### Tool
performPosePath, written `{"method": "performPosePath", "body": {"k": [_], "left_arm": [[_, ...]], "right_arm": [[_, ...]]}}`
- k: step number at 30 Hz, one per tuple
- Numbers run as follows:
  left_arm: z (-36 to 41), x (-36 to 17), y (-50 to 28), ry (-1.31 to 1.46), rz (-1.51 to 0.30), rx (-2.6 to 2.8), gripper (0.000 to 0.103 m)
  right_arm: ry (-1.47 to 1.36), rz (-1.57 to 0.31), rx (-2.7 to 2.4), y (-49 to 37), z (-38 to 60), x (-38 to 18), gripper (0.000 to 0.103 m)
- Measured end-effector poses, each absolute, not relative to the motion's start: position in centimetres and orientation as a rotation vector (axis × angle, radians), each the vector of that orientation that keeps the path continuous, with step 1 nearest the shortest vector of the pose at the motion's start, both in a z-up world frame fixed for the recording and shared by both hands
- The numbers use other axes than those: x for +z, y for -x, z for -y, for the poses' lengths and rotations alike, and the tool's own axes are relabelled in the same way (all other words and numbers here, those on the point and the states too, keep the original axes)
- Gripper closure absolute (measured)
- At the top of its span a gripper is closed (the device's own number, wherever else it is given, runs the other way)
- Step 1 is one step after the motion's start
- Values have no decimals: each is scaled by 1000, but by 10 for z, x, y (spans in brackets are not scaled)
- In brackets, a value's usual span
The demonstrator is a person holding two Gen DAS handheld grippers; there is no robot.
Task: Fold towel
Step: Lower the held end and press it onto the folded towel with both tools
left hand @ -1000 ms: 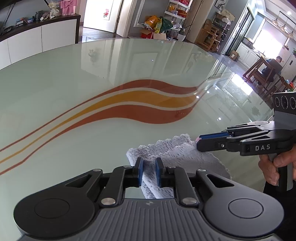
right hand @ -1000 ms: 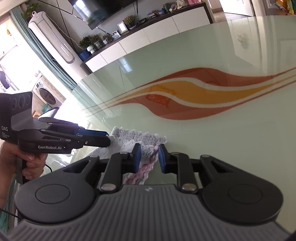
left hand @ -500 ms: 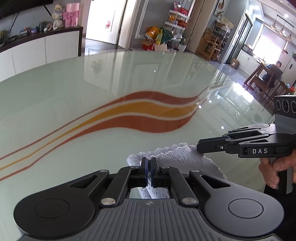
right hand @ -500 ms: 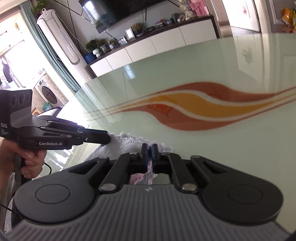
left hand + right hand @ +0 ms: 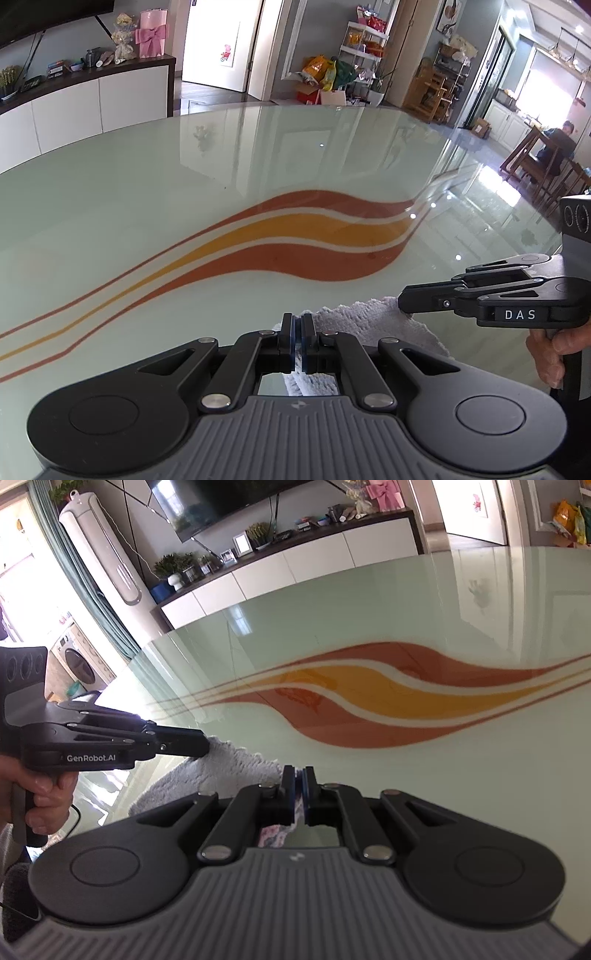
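A fluffy grey-white towel (image 5: 373, 325) hangs between my two grippers above the near edge of the glass table (image 5: 184, 206). My left gripper (image 5: 297, 326) is shut on one corner of the towel. My right gripper (image 5: 299, 781) is shut on the other corner, and a pink patterned part of the towel (image 5: 273, 836) shows below its fingers. In the left wrist view the right gripper (image 5: 406, 297) comes in from the right, pinching the towel's edge. In the right wrist view the left gripper (image 5: 205, 744) comes in from the left, pinching the towel (image 5: 236, 764).
The pale green glass table carries an orange and yellow wave pattern (image 5: 295, 236). A white sideboard (image 5: 295, 565) stands beyond the far edge. A standing air conditioner (image 5: 99, 550) is at the left. A dining area with a seated person (image 5: 557, 144) is far right.
Both grippers closed on the towel's corners, from open a second ago. Both have since lifted and tilted up, raising the towel's edge off the table.
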State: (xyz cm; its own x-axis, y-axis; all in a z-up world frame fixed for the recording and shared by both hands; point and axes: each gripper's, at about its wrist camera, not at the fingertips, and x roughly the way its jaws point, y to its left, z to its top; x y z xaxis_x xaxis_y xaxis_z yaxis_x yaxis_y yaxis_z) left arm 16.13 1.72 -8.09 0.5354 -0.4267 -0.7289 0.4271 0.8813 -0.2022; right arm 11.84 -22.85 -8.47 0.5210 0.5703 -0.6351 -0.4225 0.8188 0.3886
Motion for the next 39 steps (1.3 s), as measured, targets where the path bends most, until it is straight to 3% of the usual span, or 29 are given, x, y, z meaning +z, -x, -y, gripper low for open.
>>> {"method": "performPosePath", "body": {"k": [30,39], "left_arm": [[-12,-87,-172,7,-856,-476,97],[-15,-91,-165,12,-860,-457,92]], "right_arm": [[-147,-835,607,-121,222,-87,99],[-123,-840,631,-122,221,-88,99]]}}
